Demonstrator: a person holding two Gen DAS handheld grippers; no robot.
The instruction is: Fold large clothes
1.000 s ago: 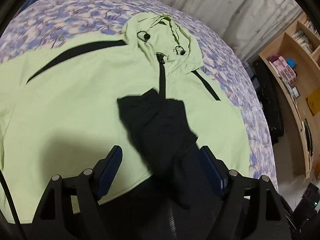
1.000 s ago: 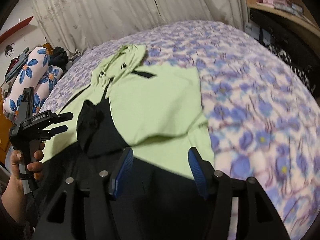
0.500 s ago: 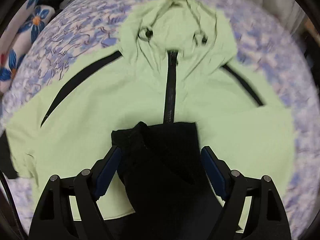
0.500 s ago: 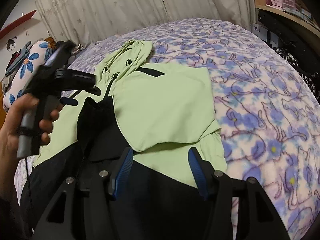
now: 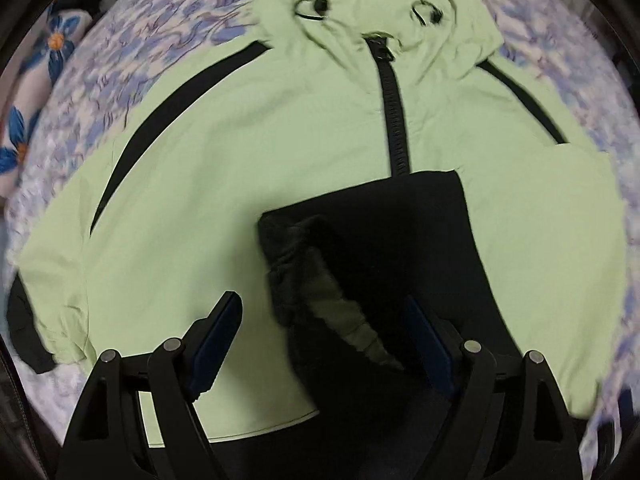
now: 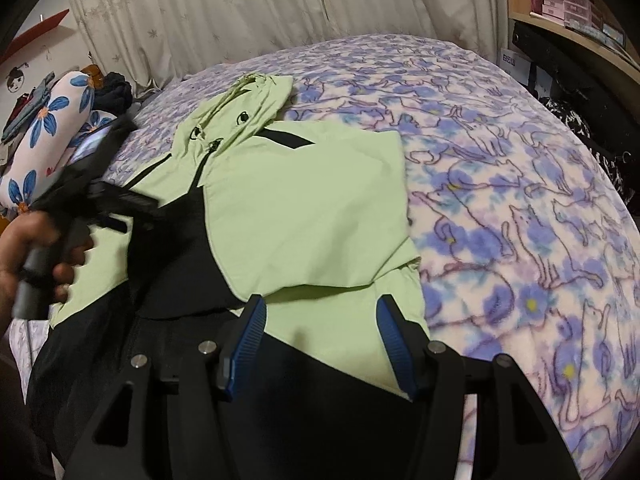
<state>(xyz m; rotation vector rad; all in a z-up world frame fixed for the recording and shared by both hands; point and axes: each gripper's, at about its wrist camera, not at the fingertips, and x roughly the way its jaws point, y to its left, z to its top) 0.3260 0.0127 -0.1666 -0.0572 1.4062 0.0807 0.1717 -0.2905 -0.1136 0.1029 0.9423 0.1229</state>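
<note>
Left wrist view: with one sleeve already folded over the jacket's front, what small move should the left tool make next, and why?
Probably swing out toward the sleeve lying spread at the jacket's edge and grip near its cuff. The left tool is open and holds nothing. The black sleeve end on the other side already lies across the chest, so the spread sleeve looks like the unfolded part.

A bed (image 6: 500,168) is filling most of the room, lying under a fleece blanket (image 6: 520,240) printed with purple-blue flowers and outlined cats. Pale patterned curtains (image 6: 240,12) are hanging closed behind its far side, meeting at a dark slit. At the left, a white pillow (image 6: 48,140) with large blue flowers is leaning beside a heap of dark clothes (image 6: 114,92). At the right, a wooden shelf (image 6: 576,36) is carrying pink boxes (image 6: 564,2). The light is looking dim and indoor.
</note>
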